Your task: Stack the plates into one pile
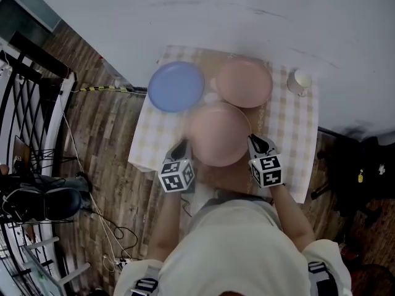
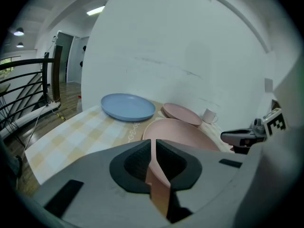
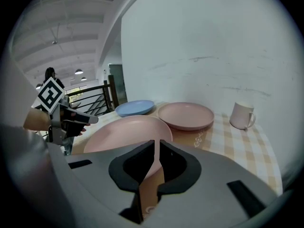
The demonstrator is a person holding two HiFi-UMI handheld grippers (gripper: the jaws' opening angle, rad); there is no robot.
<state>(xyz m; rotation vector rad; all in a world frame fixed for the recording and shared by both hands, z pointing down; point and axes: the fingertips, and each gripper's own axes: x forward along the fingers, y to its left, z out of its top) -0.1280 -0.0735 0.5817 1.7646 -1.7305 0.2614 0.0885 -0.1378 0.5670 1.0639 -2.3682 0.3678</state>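
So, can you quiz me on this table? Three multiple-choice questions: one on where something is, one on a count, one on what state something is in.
1. Where is the white mug? A) on the floor B) near the far right corner of the checked cloth C) on a plate
2. How many plates are there? A) two B) three C) five
3. What are the left gripper and right gripper doing? A) both shut on the rim of the near pink plate B) both hanging open C) one holding the mug
Answers: 1 B, it stands right of the far pink plate; 2 B, one blue plate plus two pink; 3 A, each gripper view shows that rim between closed jaws.
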